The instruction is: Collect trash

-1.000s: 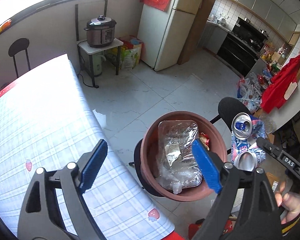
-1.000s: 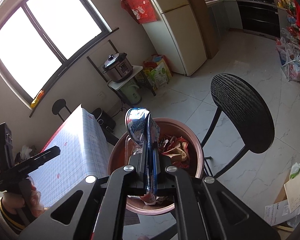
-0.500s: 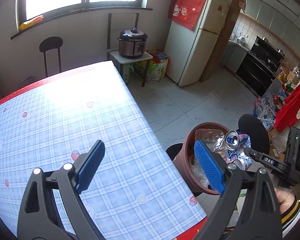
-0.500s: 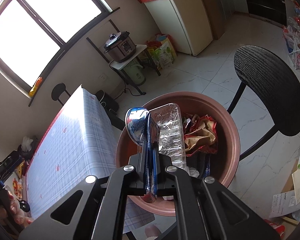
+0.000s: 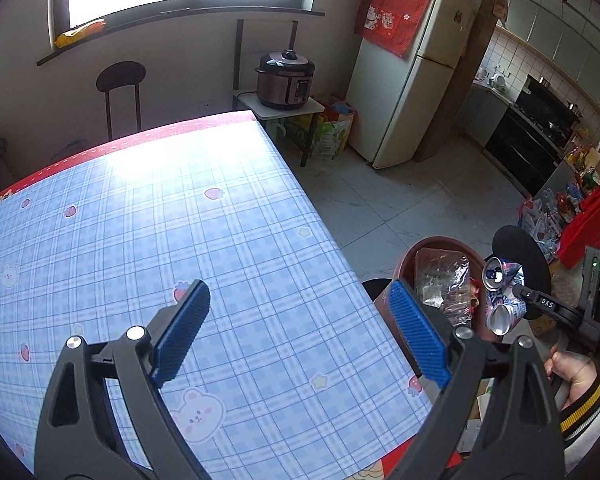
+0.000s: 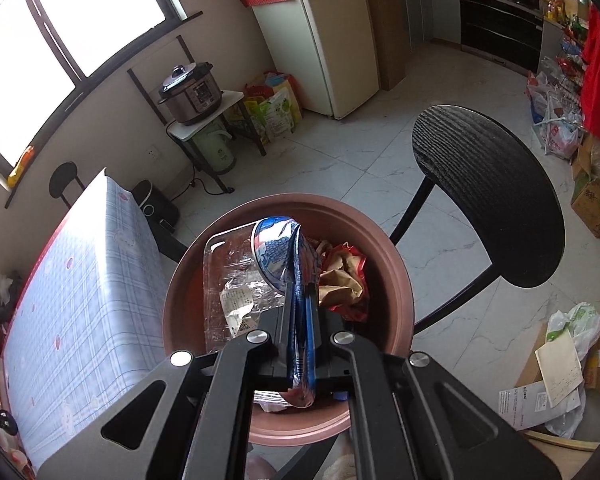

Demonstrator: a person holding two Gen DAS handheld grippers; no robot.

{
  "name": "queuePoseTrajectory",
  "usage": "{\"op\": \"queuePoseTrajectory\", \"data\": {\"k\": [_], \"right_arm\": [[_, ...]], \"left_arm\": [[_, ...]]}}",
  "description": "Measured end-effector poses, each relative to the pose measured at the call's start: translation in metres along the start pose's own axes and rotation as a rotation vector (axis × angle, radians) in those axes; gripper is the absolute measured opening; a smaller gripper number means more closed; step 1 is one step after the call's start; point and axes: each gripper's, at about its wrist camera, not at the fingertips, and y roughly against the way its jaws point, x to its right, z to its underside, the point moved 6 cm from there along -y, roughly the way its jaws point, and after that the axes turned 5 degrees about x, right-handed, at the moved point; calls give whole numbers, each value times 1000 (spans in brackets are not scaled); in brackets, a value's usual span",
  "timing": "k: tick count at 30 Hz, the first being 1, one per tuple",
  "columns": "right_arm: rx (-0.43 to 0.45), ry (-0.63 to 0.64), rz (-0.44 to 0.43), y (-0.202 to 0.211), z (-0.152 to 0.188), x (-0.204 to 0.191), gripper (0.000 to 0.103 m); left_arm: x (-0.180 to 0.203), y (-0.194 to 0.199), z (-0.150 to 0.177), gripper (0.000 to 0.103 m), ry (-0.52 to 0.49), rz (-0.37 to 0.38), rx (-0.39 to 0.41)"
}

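Note:
My right gripper (image 6: 300, 308) is shut on a crushed blue and white drink can (image 6: 288, 256) and holds it over the brown round bin (image 6: 396, 280). The bin holds a clear plastic tray (image 6: 228, 276) and red and brown wrappers (image 6: 344, 276). In the left wrist view the can (image 5: 500, 292) hangs at the bin's (image 5: 408, 264) right side in the right gripper (image 5: 512, 292). My left gripper (image 5: 300, 332) is open and empty above the blue checked tablecloth (image 5: 180, 240).
A black round chair (image 6: 488, 188) stands right of the bin. A rice cooker (image 5: 286, 80) sits on a small stand beside the fridge (image 5: 404, 80). Bags and boxes (image 6: 572, 344) lie on the floor at the right.
My left gripper has swung left from above the bin to over the table. My right gripper has lowered the can closer over the bin.

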Motion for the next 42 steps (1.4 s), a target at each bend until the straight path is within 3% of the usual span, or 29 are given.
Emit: {"op": "queuePoseTrajectory", "data": {"k": [2, 4, 6, 7, 9, 12, 15, 22, 24, 37, 42], "right_arm": [[8, 6, 15, -1, -3, 1, 8], [6, 3, 8, -2, -8, 1, 18], [30, 12, 28, 5, -14, -1, 47], [41, 22, 38, 9, -17, -3, 53], [51, 41, 53, 17, -22, -7, 74], [56, 70, 69, 31, -25, -16, 90], [70, 101, 76, 50, -26, -27, 97], [110, 119, 121, 112, -32, -54, 97], [124, 119, 129, 135, -33, -63, 97], [264, 146, 134, 259, -14, -115, 97], [326, 173, 147, 288, -3, -130, 97]], "left_arm": [[1, 0, 0, 90, -4, 2, 1], [2, 1, -2, 90, -4, 5, 0], [3, 2, -4, 90, -9, 8, 1], [3, 3, -4, 90, -13, 9, 5], [5, 5, -9, 90, -23, 10, 15], [9, 8, -15, 90, -48, 20, 25], [12, 14, -20, 90, -80, 32, 36], [20, 42, -38, 92, -146, 69, 91], [24, 56, -43, 97, -171, 86, 117], [40, 154, -72, 97, -317, 131, 283], [42, 180, -73, 97, -309, 150, 330]]}}
